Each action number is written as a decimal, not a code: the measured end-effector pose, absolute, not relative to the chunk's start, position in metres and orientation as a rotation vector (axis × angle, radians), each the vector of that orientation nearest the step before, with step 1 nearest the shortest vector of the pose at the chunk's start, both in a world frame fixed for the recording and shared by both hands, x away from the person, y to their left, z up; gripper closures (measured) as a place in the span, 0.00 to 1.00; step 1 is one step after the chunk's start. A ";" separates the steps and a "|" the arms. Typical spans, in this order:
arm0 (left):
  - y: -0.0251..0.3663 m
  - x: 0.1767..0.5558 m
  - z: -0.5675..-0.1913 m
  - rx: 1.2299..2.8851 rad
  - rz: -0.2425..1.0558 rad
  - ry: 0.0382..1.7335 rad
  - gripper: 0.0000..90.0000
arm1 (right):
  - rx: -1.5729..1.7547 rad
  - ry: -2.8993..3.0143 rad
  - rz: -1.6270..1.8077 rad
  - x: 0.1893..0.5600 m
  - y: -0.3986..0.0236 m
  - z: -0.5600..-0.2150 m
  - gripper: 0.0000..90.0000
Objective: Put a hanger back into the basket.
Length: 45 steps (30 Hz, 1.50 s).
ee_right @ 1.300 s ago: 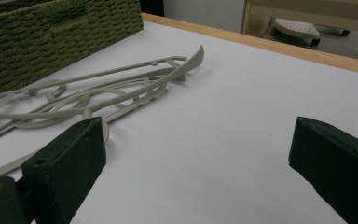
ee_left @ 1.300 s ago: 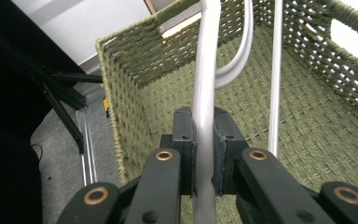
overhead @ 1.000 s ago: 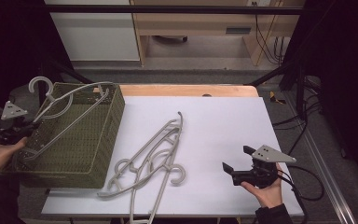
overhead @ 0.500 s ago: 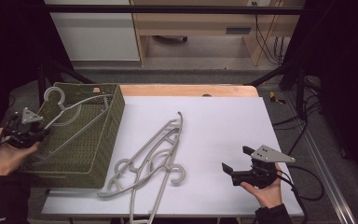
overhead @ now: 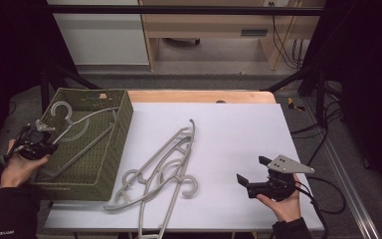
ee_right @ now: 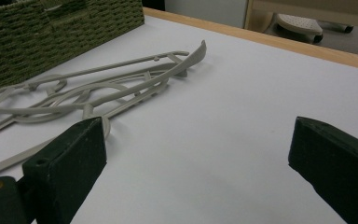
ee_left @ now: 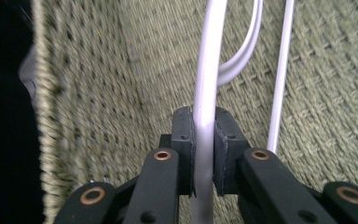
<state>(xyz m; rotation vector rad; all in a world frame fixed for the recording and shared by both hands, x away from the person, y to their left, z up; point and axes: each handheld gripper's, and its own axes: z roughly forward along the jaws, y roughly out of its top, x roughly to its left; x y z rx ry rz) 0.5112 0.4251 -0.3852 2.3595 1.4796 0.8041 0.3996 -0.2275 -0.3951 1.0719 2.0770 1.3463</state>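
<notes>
The step in hand looks like packing hangers into the woven basket, which sits at the left of the high view on the white tabletop. One grey hanger lies slanted inside the basket, its hook toward the upper left of the frame near the far rim, and the left gripper at the basket's left wall has its jaws clamped on that hanger's bar. My judgement is that the placing is nearly done: the next move calls for parting the jaws so the hanger settles on the basket floor, then lifting clear without snagging the hook.

The pile of loose hangers waits on the tabletop just right of the basket (three at least, tangled, so a count is unsure). The right gripper rests low at the lower right of the frame, jaws wide apart and holding nothing, well apart from the pile.

The left gripper view gives what the high view cannot: the pads pressing both sides of the pale bar, with the basket's weave close behind. The right gripper view shows the pile from tabletop height, with one curved hanger end lifted off the surface, a possible place to grab.
</notes>
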 end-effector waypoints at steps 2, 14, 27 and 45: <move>0.424 0.513 -0.386 2.374 0.811 1.497 0.88 | 1.080 2.078 1.343 0.399 -0.227 -0.395 0.05; 0.428 0.505 -0.376 2.311 0.845 1.517 0.83 | 1.079 2.072 1.346 0.399 -0.228 -0.394 0.05; 0.391 0.472 -0.344 2.063 0.851 1.292 0.54 | 1.084 2.049 1.357 0.398 -0.231 -0.392 0.05; 0.309 0.429 -0.346 1.867 0.649 0.948 0.23 | 1.078 2.024 1.375 0.397 -0.234 -0.390 0.04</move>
